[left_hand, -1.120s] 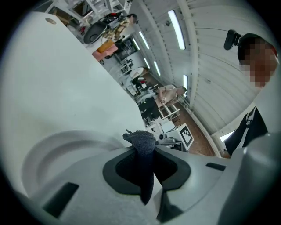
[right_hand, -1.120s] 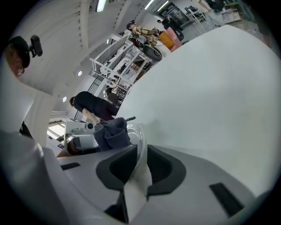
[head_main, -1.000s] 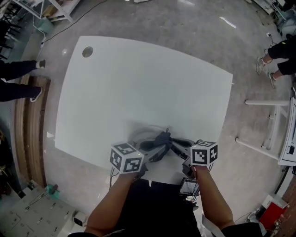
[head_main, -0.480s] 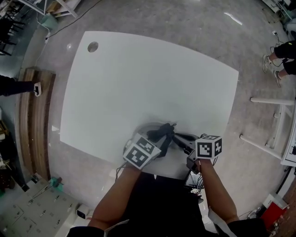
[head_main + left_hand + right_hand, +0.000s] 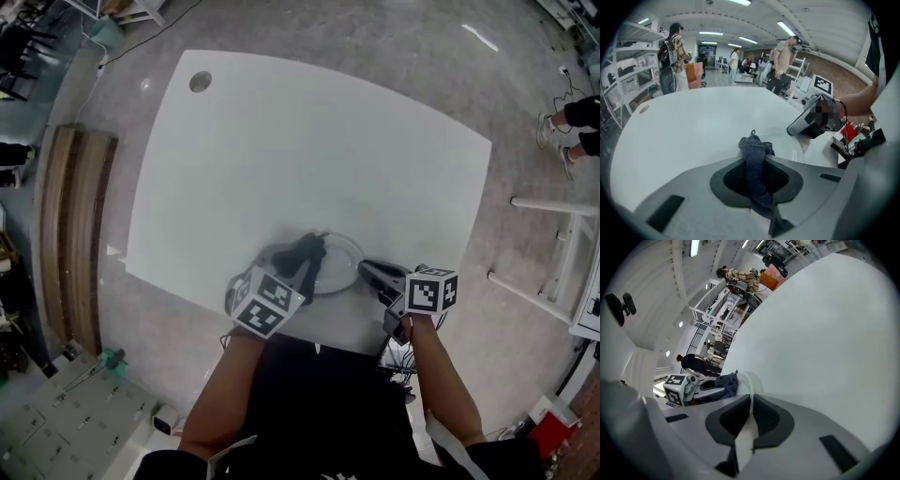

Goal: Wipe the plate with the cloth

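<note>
A white plate [image 5: 339, 261] lies near the front edge of the white table [image 5: 309, 141]. My left gripper [image 5: 307, 264] is shut on a dark grey cloth [image 5: 306, 250], which rests on the plate's left part. In the left gripper view the cloth [image 5: 755, 154] stands bunched between the jaws, with the plate [image 5: 796, 146] just beyond. My right gripper [image 5: 368, 273] is shut on the plate's right rim. The right gripper view shows the plate's thin white rim [image 5: 750, 397] pinched between the jaws and the cloth [image 5: 727, 381] at the far side.
The table has a round cable hole [image 5: 200, 82] at its far left corner. A wooden bench [image 5: 73, 234] stands left of the table and a white frame [image 5: 548, 272] to the right. People stand in the background of the left gripper view.
My left gripper has dragged the cloth from the plate's middle to its left side. The right gripper has kept its hold on the rim.
</note>
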